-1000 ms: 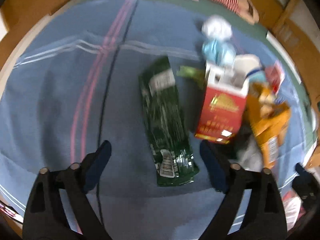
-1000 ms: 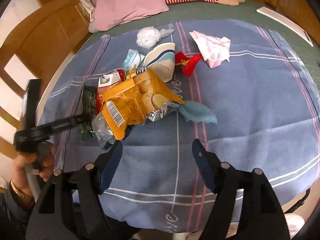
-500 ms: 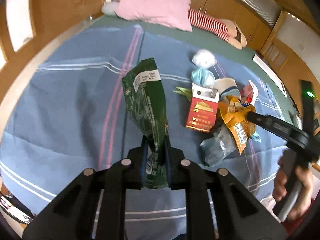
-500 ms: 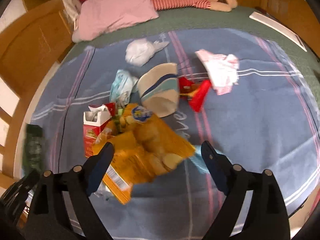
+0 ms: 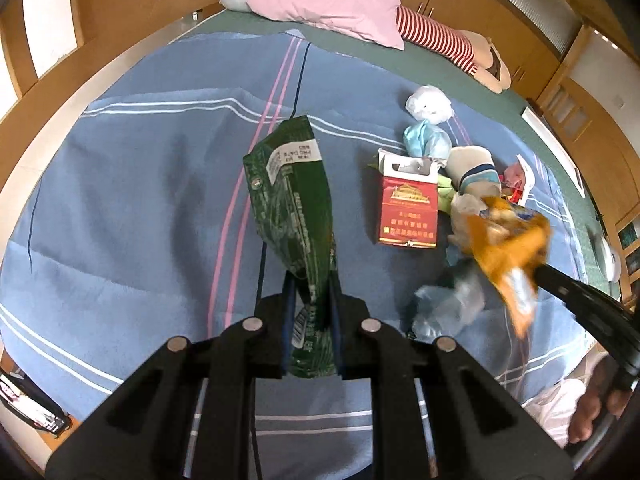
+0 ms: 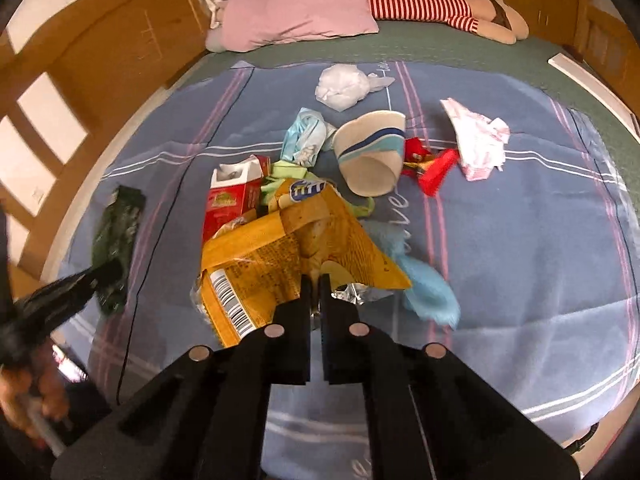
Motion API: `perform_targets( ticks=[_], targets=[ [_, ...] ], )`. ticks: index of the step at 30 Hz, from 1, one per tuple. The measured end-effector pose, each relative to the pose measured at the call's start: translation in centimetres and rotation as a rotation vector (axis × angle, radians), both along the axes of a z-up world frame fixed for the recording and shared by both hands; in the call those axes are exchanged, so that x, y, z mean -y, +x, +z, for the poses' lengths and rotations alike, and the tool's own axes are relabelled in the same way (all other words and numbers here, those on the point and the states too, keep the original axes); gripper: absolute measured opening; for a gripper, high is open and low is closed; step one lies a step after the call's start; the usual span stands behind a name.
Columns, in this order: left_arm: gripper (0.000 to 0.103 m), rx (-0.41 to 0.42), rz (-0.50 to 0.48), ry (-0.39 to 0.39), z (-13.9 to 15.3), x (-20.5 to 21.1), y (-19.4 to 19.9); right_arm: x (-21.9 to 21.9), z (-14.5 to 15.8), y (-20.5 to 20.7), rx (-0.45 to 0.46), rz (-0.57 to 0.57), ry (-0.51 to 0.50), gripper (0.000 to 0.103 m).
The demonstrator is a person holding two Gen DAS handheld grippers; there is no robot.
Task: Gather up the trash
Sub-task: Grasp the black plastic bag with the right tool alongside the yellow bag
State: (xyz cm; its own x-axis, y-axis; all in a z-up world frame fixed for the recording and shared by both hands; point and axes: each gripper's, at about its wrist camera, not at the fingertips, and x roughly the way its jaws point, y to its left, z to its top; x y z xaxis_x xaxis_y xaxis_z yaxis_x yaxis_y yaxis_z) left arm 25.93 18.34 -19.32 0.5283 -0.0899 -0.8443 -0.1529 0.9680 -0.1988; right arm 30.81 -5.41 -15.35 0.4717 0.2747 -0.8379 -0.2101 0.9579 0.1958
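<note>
My left gripper (image 5: 311, 280) is shut on a dark green snack wrapper (image 5: 294, 196) and holds it up above the blue blanket (image 5: 140, 200); the wrapper also shows in the right wrist view (image 6: 116, 236). My right gripper (image 6: 315, 284) is shut on an orange chip bag (image 6: 292, 256), lifted off the blanket; it also shows in the left wrist view (image 5: 508, 248). Left on the blanket are a red cigarette box (image 6: 232, 196), a paper cup (image 6: 372, 156), a red wrapper (image 6: 432, 166), crumpled white paper (image 6: 342, 86), pink-white paper (image 6: 478, 142) and a light blue wrapper (image 6: 306, 136).
A pink pillow (image 6: 296, 8) and a red-striped doll (image 6: 424, 4) lie at the far end of the bed. Wooden walls (image 6: 100, 60) run along the left. A blue cloth scrap (image 6: 428, 284) and clear plastic (image 5: 448, 304) lie under the chip bag.
My left gripper closed on the green wrapper and lifted it. My right gripper moved down to the chip bag, closed on it and raised it.
</note>
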Motion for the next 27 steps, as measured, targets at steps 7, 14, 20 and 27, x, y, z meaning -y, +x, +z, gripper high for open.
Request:
perform_targets(
  ticks=[7,14,20,27],
  targets=[
    [0.016,-0.022,-0.024,0.021,-0.6,1.0,0.4,1.6,-0.8,-2.0,-0.066,0.058,-0.133,0.007],
    [0.018,-0.06,-0.025,0.023,-1.4,1.0,0.8,4.6,-2.2,-2.5,-0.094,-0.15,-0.063,0.088],
    [0.018,-0.075,-0.03,0.019,-1.8,1.1,0.9,2.8,-4.3,-1.1,-0.132,-0.217,-0.018,0.092],
    [0.018,-0.084,-0.022,0.015,-2.1,1.0,1.1,-0.3,-4.6,-1.6,-0.065,-0.093,0.044,0.052]
  ],
)
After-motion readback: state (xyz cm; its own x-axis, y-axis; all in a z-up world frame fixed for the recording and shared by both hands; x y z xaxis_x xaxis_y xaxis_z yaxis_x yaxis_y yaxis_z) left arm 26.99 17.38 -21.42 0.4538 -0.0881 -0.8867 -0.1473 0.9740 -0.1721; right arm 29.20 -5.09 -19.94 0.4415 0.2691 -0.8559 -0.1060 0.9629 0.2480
